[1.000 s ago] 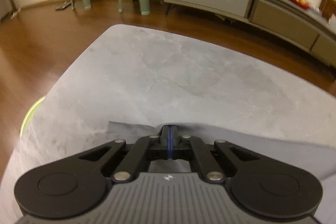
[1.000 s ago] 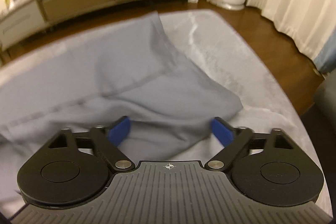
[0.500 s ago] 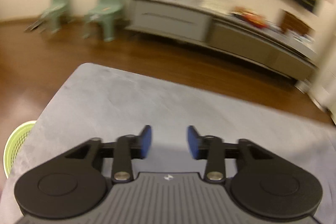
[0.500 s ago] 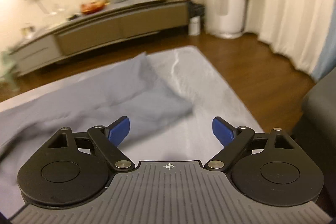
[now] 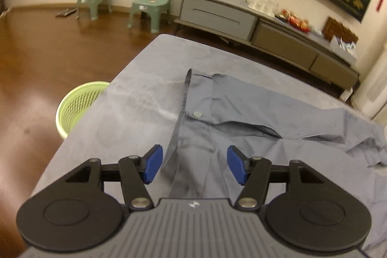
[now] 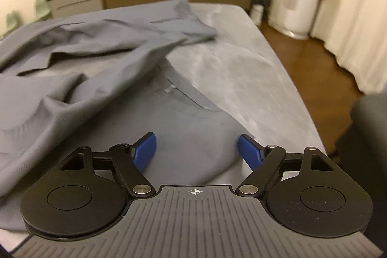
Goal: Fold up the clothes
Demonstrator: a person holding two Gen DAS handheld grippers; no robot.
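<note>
A grey-blue button shirt [image 5: 241, 113] lies rumpled on the grey table [image 5: 135, 110]. In the left wrist view its buttoned cuff or placket edge runs toward me, with a white button [image 5: 197, 114] showing. My left gripper [image 5: 194, 165] is open and empty, hovering above that edge. In the right wrist view the shirt [image 6: 96, 59] shows its collar and label [image 6: 169, 89], with a sleeve draped across. My right gripper [image 6: 197, 153] is open and empty, above the shoulder area near the collar.
A green mesh basket [image 5: 77, 105] stands on the wood floor at the table's left edge. Two green chairs [image 5: 150, 4] and a long sideboard [image 5: 266, 28] line the far wall. White curtains [image 6: 350, 4] and a dark seat [image 6: 370, 137] are to the right.
My left gripper was shut on the shirt edge, then opened, let it go and drew back. My right gripper stayed open and moved toward the collar. The shirt now lies on the table.
</note>
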